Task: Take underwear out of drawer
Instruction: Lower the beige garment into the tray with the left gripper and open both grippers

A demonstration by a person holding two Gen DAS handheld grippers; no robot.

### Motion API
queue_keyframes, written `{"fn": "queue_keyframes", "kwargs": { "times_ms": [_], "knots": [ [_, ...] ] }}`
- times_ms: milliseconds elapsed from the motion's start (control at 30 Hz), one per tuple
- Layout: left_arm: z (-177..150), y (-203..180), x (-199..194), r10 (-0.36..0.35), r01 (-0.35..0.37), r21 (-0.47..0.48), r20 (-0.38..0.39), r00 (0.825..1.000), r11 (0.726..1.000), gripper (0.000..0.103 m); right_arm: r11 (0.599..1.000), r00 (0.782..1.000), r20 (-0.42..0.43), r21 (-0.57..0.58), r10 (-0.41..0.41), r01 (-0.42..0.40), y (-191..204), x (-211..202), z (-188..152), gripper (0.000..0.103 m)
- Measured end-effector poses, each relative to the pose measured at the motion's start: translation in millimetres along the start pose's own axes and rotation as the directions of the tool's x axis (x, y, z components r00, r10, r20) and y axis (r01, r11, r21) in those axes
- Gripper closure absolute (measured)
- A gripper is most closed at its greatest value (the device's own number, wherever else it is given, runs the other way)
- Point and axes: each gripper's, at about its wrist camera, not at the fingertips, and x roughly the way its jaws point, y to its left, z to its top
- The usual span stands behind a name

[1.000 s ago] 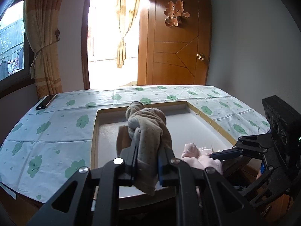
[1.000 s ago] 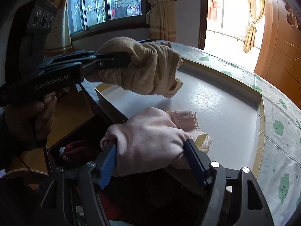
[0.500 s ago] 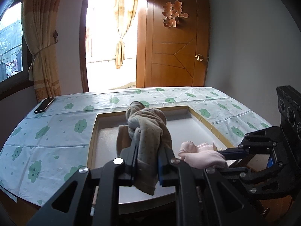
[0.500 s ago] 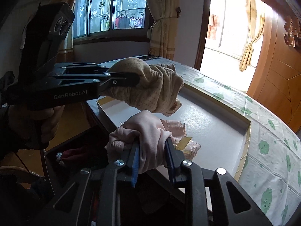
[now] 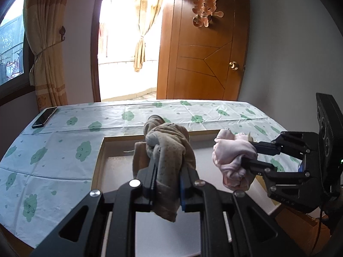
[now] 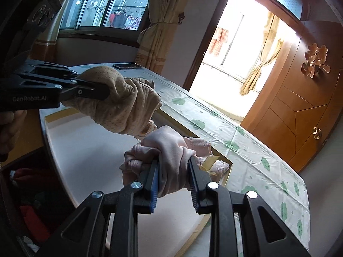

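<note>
Since a second ago my right hand-held gripper (image 6: 173,171) has closed its jaws around the pink underwear (image 6: 169,150) and lifted it: the bundle that lay low at the near edge of the white board (image 5: 120,167) now hangs in the air, clear of the surface. My left hand-held gripper (image 5: 167,175) is clenched as before on the beige underwear (image 5: 167,147), only carried a little higher over the board.

Going left to right in the left wrist view: a dark phone (image 5: 44,117) lies far left on the green-patterned cloth (image 5: 60,150) covering the counter (image 5: 12,237); the beige piece sits in the middle, bunched and knotted at the top, its tail drooping between the jaws; the pink piece is to its right, just beside it but apart.

From the right wrist view, the pink one is soft, smooth fabric squeezed into a wad, with lace trim and a yellowish tag (image 6: 209,162) sticking out on the far side. The open drawer (image 6: 25,192) shows dark at the near left, with red cloth inside.

I judge both pieces are now out of the drawer, so the taking-out looks close to done; setting them down on the counter would be my likely next step. Each wad is pinched at one spot only, so loose folds could slip.
</note>
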Motion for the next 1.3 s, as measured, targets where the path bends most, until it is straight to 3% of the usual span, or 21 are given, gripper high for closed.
{"fn": "queue_keyframes", "kwargs": {
  "times_ms": [567,833,933,1000,1300],
  "knots": [
    [26,-7,71,0.012,-0.022,-0.148,-0.070,0.998,0.989,0.089,0.994,0.993,-0.066,-0.056,-0.093,0.089,-22,46,-1,0.076],
    [15,-24,99,-0.071,0.046,-0.146,-0.174,0.982,0.988,0.087,0.996,0.987,-0.134,-0.033,-0.091,0.087,-29,61,-14,0.072],
    [13,-35,100,-0.068,0.049,-0.105,-0.191,0.979,0.993,0.079,0.994,0.987,-0.125,-0.044,-0.105,0.100,-26,59,-16,0.062],
    [11,-37,99,-0.073,0.056,-0.096,-0.191,0.979,0.994,0.076,0.995,0.988,-0.121,-0.016,-0.098,0.097,-28,54,-16,0.048],
    [5,-41,77,-0.056,0.049,-0.048,-0.148,0.987,0.998,0.044,0.994,0.993,-0.065,0.040,-0.100,0.103,-26,27,-23,0.035]
  ]
}}
